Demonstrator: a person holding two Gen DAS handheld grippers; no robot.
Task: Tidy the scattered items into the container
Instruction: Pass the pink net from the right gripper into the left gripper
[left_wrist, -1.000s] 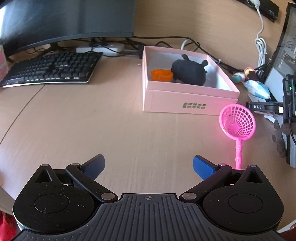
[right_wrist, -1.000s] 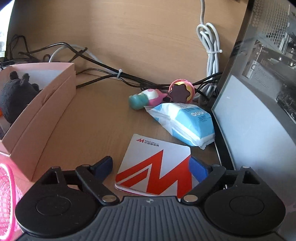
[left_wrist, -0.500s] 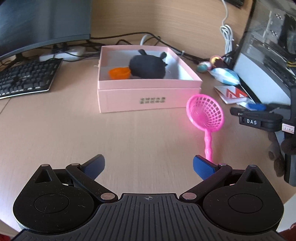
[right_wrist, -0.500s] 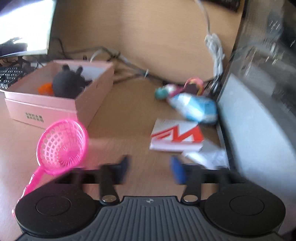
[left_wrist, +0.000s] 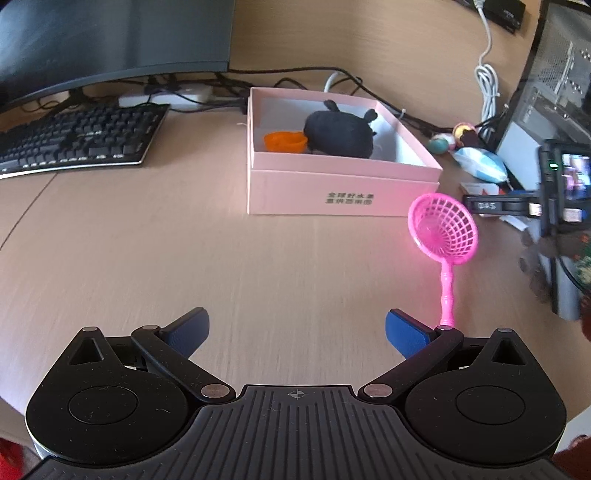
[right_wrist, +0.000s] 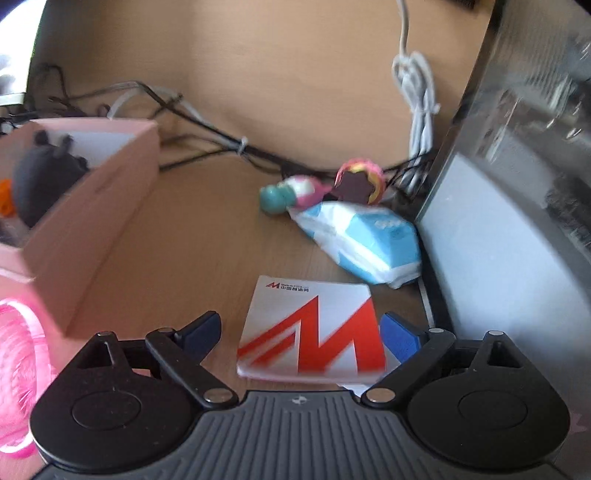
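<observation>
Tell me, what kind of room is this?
Probably a home or office computer desk: a dark curved monitor, a black keyboard and a grey computer tower stand on the light wooden desktop.

Left gripper (left_wrist: 297, 330) hangs low over the desk, jaws spread wide, blue pads (left_wrist: 404, 332) facing each other across bare space, nothing between them. Right gripper (right_wrist: 301, 332) sits low too, jaws wide apart, fingers angled forward, gripping nothing. Its body shows at the far right of the left wrist view, partly cut off
</observation>
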